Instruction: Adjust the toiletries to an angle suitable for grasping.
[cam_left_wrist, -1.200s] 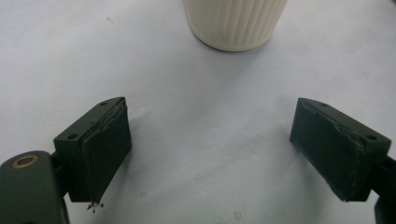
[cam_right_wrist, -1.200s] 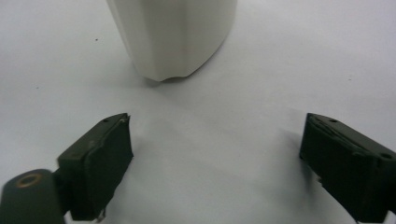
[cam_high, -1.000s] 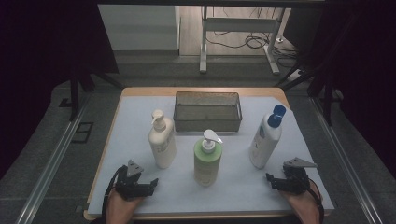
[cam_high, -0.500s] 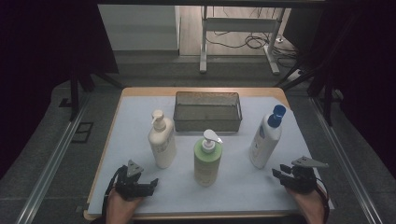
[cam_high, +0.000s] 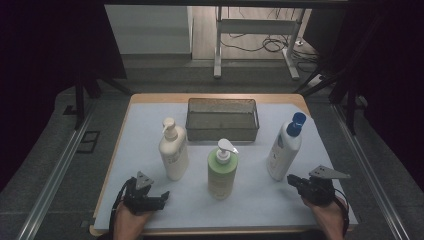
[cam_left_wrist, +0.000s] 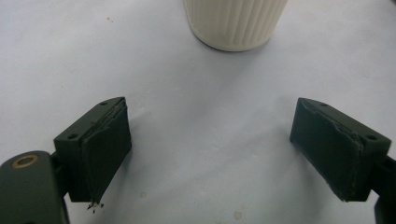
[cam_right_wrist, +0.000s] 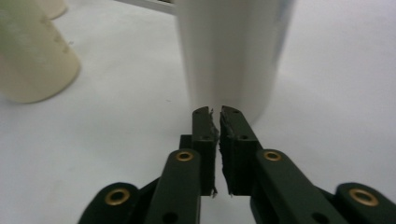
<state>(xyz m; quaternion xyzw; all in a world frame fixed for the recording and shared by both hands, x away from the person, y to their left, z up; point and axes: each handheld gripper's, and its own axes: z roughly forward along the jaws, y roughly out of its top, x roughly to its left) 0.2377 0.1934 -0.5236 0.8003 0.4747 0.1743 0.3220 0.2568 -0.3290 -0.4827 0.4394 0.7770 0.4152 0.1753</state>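
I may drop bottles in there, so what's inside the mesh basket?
The mesh basket looks empty: its bare floor shows in the high view. The strip behind its near wall is partly screened.

1. Bench (cam_high: 150, 100): wooden top, white sheet (cam_high: 260, 200) over most of it.
2. On sheet: mesh basket (cam_high: 222, 120) at back; cream pump bottle (cam_high: 173, 150), green pump bottle (cam_high: 222, 170), blue-capped white bottle (cam_high: 284, 147), all upright, apart.

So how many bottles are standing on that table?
3. A cream pump bottle stands at the left, a green pump bottle in the middle nearest the person, and a white bottle with a blue cap at the right. None looks hidden behind the mesh basket.
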